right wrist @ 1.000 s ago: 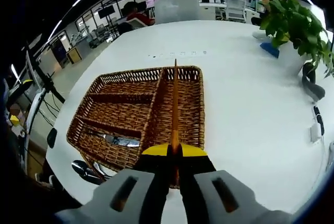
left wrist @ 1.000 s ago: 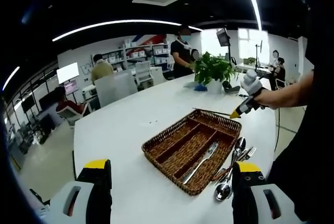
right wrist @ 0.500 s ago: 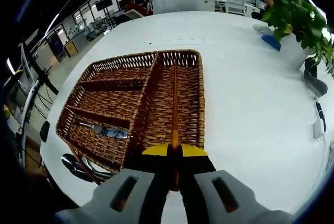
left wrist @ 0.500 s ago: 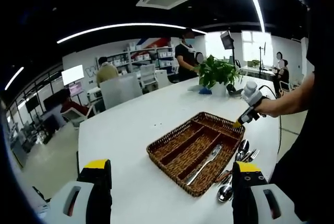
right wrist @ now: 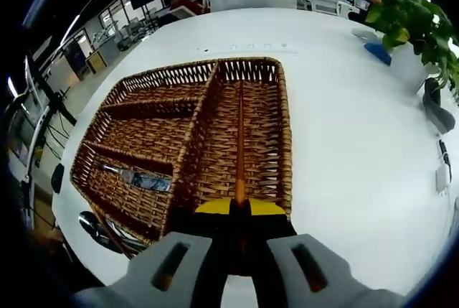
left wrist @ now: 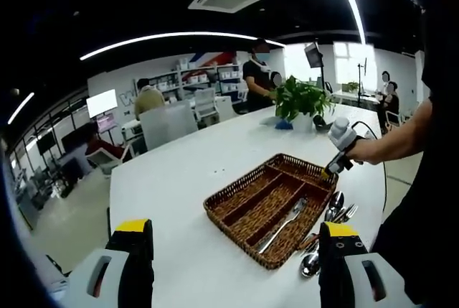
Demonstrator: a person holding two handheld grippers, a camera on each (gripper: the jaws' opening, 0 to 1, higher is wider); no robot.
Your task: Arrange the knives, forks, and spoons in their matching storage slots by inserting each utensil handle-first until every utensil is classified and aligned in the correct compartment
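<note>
One orange-handled utensil [right wrist: 239, 143], probably a knife, sits clamped in my right tongs [right wrist: 239, 206], pointing toward 12 o'clock over the basket's [right wrist: 285, 150] right slot. My left tongs [left wrist: 233, 240] gape wide above the worktop [left wrist: 179, 179].

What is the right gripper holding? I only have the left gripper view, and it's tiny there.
Observer: A slender orange-brown utensil, clamped in the right gripper. It points straight ahead, and its near end is hidden between the jaws.
Operator: Over which slot?
Observer: Over the long compartment along one side of the wicker basket. I can't tell if it touches the bottom.
Operator: Anything else in that slot?
Observer: Nothing I can see. A silver utensil lies in another slot, beyond the divider.
</note>
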